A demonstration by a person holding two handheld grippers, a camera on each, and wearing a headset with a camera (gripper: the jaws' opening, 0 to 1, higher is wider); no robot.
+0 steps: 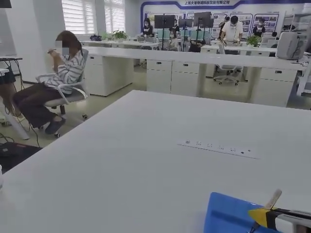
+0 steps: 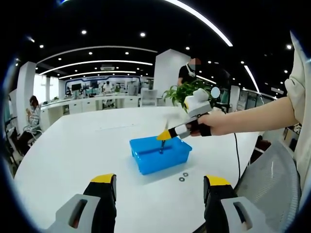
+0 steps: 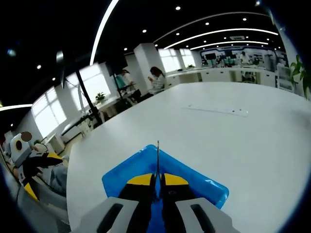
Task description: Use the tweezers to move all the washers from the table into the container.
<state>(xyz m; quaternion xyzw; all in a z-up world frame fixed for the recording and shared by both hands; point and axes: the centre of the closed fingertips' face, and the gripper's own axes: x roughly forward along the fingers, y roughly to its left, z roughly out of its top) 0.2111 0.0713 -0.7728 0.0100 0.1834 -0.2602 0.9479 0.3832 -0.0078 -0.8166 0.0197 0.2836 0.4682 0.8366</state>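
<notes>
Broad white table (image 2: 73, 160) around blue container (image 2: 160, 154)

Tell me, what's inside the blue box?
The thin metal tweezers, held in the right tongs, dip their tip into the blue plastic container. Its near wall and the tongs cover much of its floor, so anything lying there is hidden.
</notes>
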